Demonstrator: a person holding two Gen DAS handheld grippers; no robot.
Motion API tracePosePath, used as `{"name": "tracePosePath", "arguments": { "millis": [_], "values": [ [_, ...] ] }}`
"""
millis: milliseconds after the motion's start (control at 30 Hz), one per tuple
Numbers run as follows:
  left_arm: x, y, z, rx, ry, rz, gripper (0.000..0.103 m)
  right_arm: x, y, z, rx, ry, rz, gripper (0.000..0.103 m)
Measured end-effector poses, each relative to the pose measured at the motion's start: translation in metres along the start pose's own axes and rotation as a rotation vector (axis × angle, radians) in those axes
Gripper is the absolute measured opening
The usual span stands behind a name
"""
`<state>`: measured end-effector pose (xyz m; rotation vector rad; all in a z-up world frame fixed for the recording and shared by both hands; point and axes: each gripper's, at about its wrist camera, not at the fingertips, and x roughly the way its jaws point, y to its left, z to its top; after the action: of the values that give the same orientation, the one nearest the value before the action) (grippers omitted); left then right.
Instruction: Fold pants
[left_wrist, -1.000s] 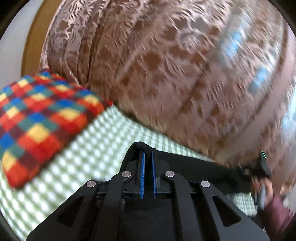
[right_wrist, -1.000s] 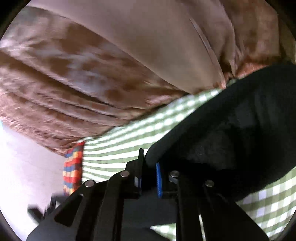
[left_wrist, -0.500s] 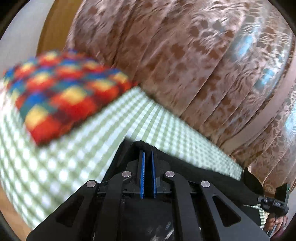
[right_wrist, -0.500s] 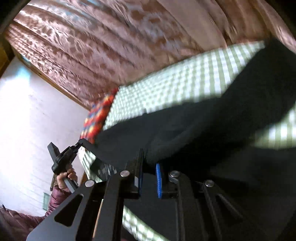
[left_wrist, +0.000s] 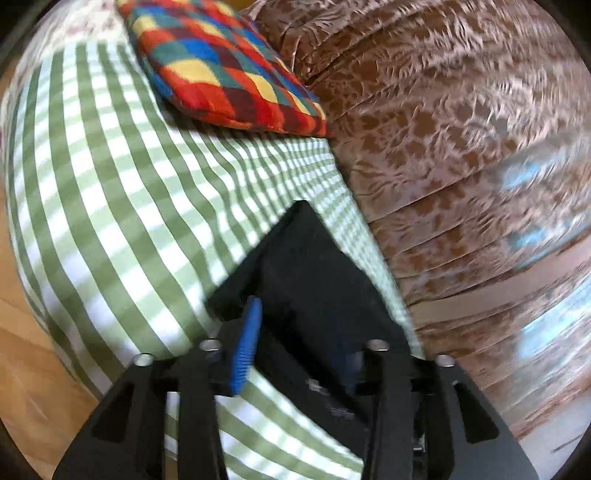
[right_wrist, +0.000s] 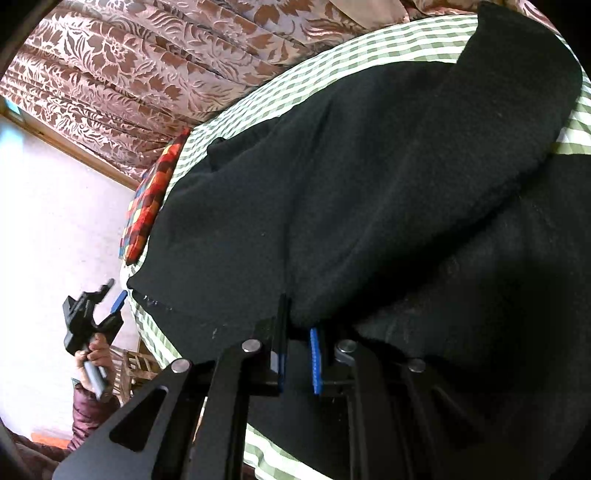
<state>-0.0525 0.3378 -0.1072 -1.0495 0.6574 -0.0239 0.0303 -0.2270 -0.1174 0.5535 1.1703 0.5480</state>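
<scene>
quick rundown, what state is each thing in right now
pants: black, partly folded over, lying on the bed
left claw: open, jaws just opened, pants corner lies loose between them
right claw: shut on pants edge
pillow: flat on the checked sheet
curtain: drawn, pleated

Right gripper (right_wrist: 298, 354) apparently pinches black pants (right_wrist: 369, 192).

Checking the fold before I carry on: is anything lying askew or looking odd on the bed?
The black pants are not flat: one part humps up in a thick fold over the rest, on the green checked sheet. The right gripper is pinching their edge; the left gripper has just been opening. Nothing looks damaged.
</scene>
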Motion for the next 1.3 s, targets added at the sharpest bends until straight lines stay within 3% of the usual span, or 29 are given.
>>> {"name": "tracePosePath", "arguments": {
  "millis": [67,167,267,333,400,500,633,800,1100,1200,1300],
  "values": [
    [0.005,-0.007,-0.004,-0.005,0.034,-0.007,0.042,0.000,0.001,-0.001,0.001,-0.002,0.003,0.009],
    [0.026,-0.015,-0.008,-0.001,0.090,0.080,0.042,0.000,0.003,0.000,0.000,-0.007,0.004,0.009],
    [0.042,-0.019,-0.008,0.010,0.091,0.176,0.041,-0.002,0.005,0.001,-0.006,-0.011,0.002,0.009],
    [0.049,-0.029,-0.006,0.052,0.076,0.210,0.011,-0.005,0.009,0.003,-0.020,-0.020,0.002,0.009],
    [0.052,-0.045,-0.001,0.107,0.060,0.217,0.006,-0.012,0.012,0.004,-0.030,-0.037,0.010,0.008],
    [0.047,-0.072,0.010,0.188,0.023,0.158,0.006,-0.032,0.025,0.004,-0.073,-0.073,0.031,0.007],
    [0.036,-0.071,0.010,0.263,0.033,0.192,0.005,-0.047,0.040,-0.013,-0.133,-0.059,0.037,0.007],
    [0.039,-0.025,-0.001,0.189,0.079,0.242,0.005,-0.021,0.037,-0.037,-0.136,0.026,-0.024,0.007],
    [0.037,-0.019,-0.007,0.201,0.091,0.256,0.005,-0.022,0.044,-0.035,-0.180,0.024,-0.031,0.007],
    [0.041,-0.008,-0.008,0.153,0.116,0.263,0.009,-0.007,0.034,-0.040,-0.167,0.061,-0.056,0.007],
    [0.027,-0.011,-0.008,0.144,0.091,0.272,0.013,-0.011,0.028,-0.039,-0.148,0.059,-0.015,0.008]
  ]
}}
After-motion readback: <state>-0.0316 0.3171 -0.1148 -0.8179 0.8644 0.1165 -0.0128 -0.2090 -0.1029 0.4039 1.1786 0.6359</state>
